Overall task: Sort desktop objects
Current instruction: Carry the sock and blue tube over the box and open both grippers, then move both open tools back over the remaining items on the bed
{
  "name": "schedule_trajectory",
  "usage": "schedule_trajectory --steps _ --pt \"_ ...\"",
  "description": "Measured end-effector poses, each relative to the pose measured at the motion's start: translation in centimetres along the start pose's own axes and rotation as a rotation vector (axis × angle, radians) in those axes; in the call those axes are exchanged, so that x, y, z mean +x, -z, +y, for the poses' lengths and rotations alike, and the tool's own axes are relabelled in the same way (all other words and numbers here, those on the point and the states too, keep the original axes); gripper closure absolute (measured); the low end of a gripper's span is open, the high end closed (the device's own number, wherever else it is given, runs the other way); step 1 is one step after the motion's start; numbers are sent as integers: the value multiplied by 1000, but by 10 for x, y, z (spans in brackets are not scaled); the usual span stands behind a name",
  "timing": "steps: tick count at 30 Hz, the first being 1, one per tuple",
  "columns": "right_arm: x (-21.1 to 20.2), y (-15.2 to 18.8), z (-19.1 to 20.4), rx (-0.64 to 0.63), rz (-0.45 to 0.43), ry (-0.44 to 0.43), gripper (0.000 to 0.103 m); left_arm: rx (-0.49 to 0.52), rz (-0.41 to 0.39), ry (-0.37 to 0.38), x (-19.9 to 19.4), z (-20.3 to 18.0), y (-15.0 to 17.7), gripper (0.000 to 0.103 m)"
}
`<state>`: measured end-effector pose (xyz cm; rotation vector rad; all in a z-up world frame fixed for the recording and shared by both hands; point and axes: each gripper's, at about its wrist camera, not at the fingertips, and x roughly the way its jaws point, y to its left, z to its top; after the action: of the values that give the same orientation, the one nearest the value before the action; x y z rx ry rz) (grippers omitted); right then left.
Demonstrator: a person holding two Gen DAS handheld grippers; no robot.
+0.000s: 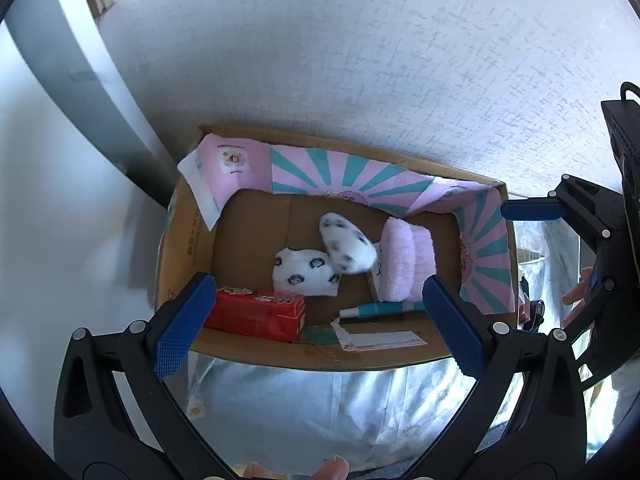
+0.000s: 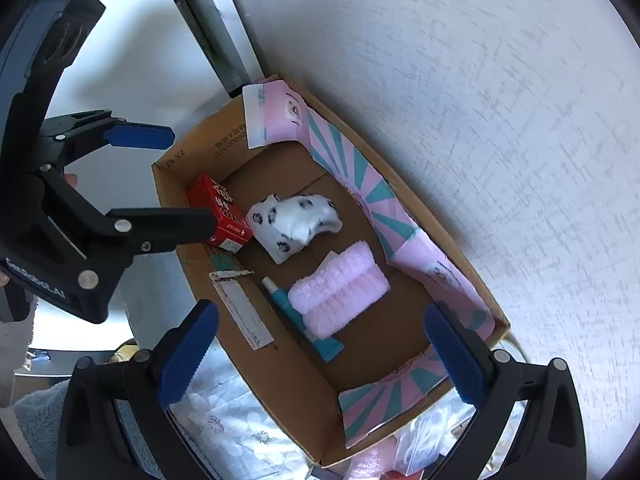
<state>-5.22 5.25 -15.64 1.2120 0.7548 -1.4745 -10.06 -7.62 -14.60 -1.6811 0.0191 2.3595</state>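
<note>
Serving as the collecting bin, the cardboard box (image 2: 188,264) sits against the textured white wall (image 2: 480,120), its far and right sides lined with pink-and-teal striped paper (image 1: 352,176); judging by its contents, this is where the sorted desktop objects are meant to end up. It rests on a counter covered with a pale flowered cloth (image 1: 320,408).

Both tongs hang above the box, pointing steeply down into it. The left tongs (image 1: 320,312) stand wide with nothing between the blue pads, and so do the right tongs (image 2: 320,356); neither touches anything, which suits a drop into the box rather than a careful placing.

Inside, the soft things lie loosely: a folded pink towel (image 2: 340,296) near the right side, and two white spotted socks (image 2: 296,220) touching each other mid-floor, one tilted over the other. A red carton (image 1: 256,312) lies flat in the near-left corner. A teal-and-white tube (image 2: 288,308) rests just beside the towel, partly under its edge, and a paper label (image 2: 244,312) clings to the near wall.
</note>
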Motion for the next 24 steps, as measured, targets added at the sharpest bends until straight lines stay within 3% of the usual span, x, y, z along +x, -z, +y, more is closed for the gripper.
schedule_trajectory --steps 4,8,13,16,20,24 --pt "-3 5 -1 5 -5 16 1 9 -31 -20 -9 -4 -4 0" --pt "-13 12 0 9 -42 -5 1 0 -58 27 -20 -7 -9 0" --pt "-23 22 -3 63 -61 -61 1 58 15 116 -24 -29 -9 0" --pt "-31 29 -4 84 -72 -83 1 92 18 93 -29 -47 -7 0" --pt "-44 41 -9 116 -74 -48 1 153 9 64 -34 -70 -6 0" --pt "-59 58 -21 156 -81 -23 1 191 6 95 -39 -91 -6 0"
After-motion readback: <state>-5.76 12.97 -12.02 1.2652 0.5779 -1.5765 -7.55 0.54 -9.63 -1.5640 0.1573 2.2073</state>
